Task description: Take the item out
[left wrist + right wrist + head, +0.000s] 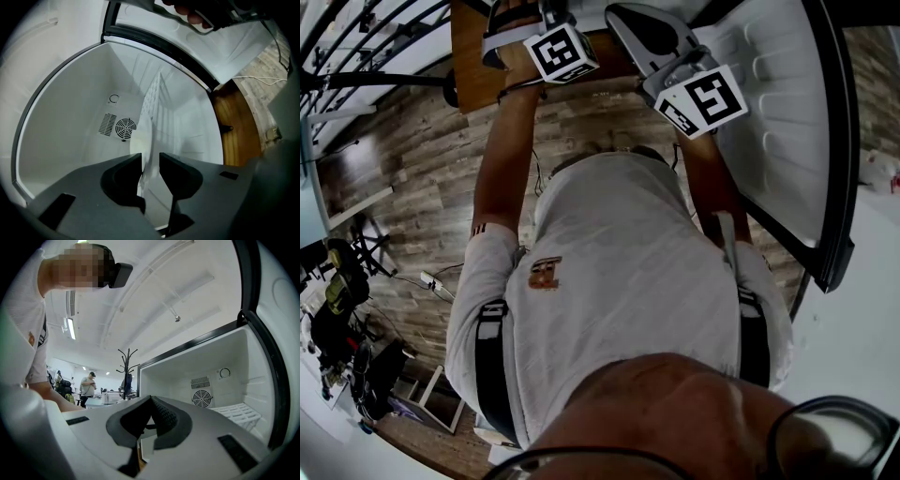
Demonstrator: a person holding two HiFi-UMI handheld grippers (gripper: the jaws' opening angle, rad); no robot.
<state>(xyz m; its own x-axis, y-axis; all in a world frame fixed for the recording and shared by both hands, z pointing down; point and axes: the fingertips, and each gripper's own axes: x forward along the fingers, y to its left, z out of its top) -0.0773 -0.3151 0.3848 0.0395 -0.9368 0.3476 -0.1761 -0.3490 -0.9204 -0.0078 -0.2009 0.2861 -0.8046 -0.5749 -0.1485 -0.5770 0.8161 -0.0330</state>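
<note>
My left gripper (151,158) is at the white plate (139,138) inside the open fridge, and my right gripper (151,400) is closed on nothing.

Left gripper view: I reach into the white fridge compartment (70,117) with my jaws apart. The plate's edge runs down between them, close to one jaw and clear of the other. The plate lies against the white wire shelf (157,101), in front of the round fan grille (125,127) on the back wall. Right gripper view: my right gripper sits outside the compartment with its jaws together and empty, and the shelf and fan grille show off to its right. Head view: both grippers are raised ahead of me beside the open fridge door (778,122), above a wood-plank floor (422,159).
</note>
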